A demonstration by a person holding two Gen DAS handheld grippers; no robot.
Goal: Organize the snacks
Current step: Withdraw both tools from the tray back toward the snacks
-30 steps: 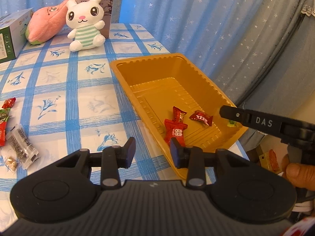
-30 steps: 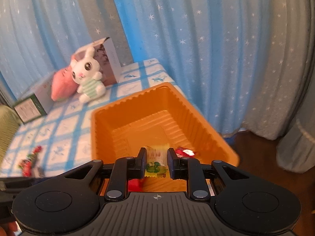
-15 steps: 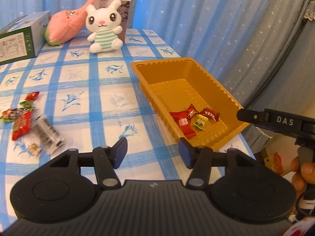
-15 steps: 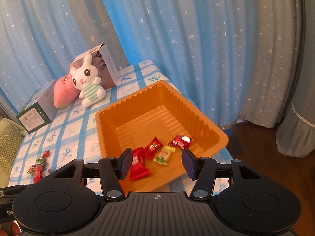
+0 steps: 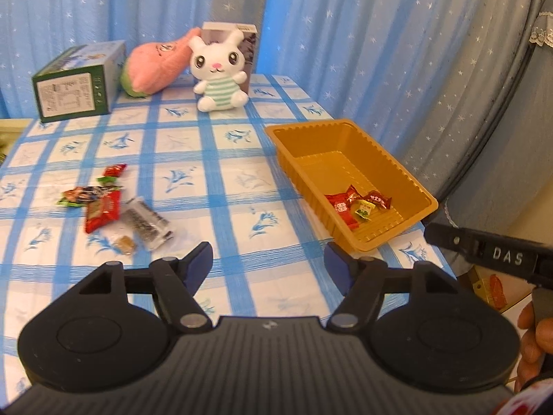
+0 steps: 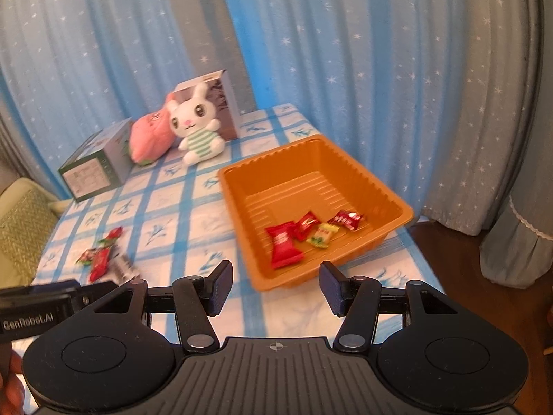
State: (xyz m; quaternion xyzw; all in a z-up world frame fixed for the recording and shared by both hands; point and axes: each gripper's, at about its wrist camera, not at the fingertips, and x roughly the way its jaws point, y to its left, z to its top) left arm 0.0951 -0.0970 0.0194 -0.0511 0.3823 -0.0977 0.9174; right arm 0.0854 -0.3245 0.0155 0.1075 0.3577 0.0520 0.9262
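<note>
An orange tray [image 5: 420, 193] [image 6: 383, 190] stands at the table's right edge, holding red wrapped snacks [image 6: 284, 243] and a yellow-green candy [image 6: 322, 235] [image 5: 363, 209]. Several loose snacks [image 5: 103, 209] [image 6: 100, 259] lie on the checked cloth to the left, among them a clear packet [image 5: 148, 223]. My left gripper [image 5: 269, 265] hangs over the near table with its jaws opening and nothing between them. My right gripper [image 6: 275, 287] hovers before the tray's near edge, its jaws also opening and empty.
A white bunny plush [image 5: 219, 72], a pink plush [image 5: 155, 64], a green box [image 5: 77, 83] and a carton stand at the table's back. Blue starred curtains hang behind. A cushioned seat [image 6: 20, 228] sits beyond the left edge. The table drops off right of the tray.
Both grippers pulled back and up from the tray. The right let go of the yellow-green candy, which now lies in the tray. Both sets of jaws widened.
</note>
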